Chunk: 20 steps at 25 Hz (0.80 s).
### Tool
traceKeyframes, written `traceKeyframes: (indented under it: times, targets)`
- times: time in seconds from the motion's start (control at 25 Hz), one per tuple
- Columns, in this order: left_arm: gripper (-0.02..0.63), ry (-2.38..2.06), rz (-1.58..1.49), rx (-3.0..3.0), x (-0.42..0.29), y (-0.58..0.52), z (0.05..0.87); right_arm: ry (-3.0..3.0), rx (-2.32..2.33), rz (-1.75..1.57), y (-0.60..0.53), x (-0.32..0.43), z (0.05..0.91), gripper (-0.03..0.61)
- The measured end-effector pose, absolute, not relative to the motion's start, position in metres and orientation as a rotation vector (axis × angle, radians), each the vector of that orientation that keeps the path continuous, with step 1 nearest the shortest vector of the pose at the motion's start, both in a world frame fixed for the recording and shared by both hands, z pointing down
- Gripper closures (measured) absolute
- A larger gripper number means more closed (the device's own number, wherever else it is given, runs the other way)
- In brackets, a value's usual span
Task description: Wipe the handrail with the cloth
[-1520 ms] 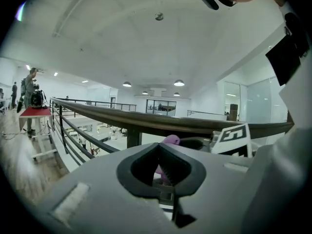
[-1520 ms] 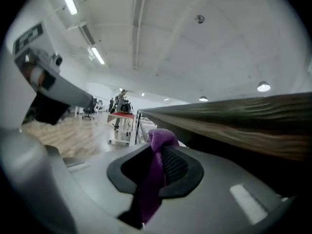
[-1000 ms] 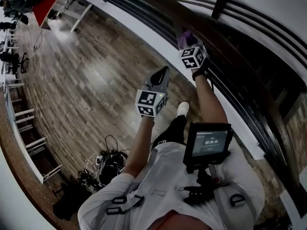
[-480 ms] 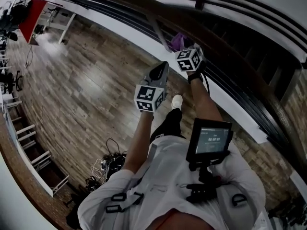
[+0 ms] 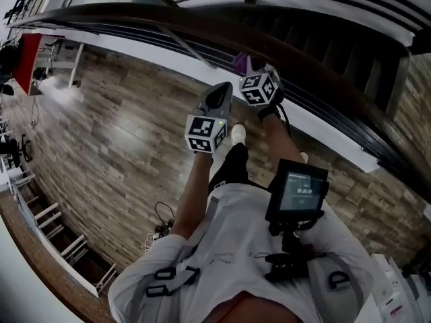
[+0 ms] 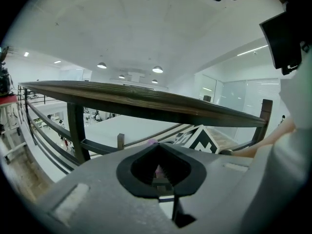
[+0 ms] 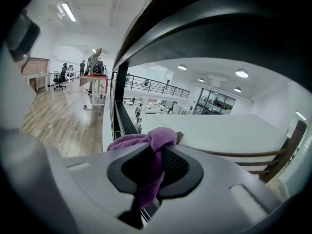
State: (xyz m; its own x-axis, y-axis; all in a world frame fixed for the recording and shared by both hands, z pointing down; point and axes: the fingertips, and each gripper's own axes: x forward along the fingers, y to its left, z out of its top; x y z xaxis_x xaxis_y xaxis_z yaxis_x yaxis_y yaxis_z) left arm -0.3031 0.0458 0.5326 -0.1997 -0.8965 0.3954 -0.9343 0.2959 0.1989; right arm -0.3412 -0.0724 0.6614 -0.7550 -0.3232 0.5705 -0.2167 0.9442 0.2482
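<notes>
The dark wooden handrail curves across the top of the head view, above black rails. My right gripper is shut on a purple cloth at the rail's near edge. In the right gripper view the cloth bunches out of the jaws just under the handrail; I cannot tell whether they touch. My left gripper hangs shut and empty just left of the right one. It points up at the underside of the handrail from below.
A white ledge runs under the railing, with a dark post and lower rails. Wood floor spreads to the left, with cables by my feet. A screen is mounted on my chest.
The view has swung along the railing. Both grippers have drifted slightly left and down in the picture. The right gripper still holds the cloth at the rail.
</notes>
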Motion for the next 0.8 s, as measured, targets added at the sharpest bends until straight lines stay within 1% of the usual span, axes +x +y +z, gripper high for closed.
traceKeyframes:
  times: [0.28, 0.8]
  targets:
    - [0.614, -2.046, 0.159, 1.757, -0.247, 0.002, 0.526, -2.403, 0.485, -0.157, -0.107, -0.257, 0.664, 0.529]
    - [0.612, -1.812, 0.212, 2.015, -0.117, -0.083, 0.513, -2.344, 0.77, 0.004, -0.183, -0.095, 0.663, 0.529]
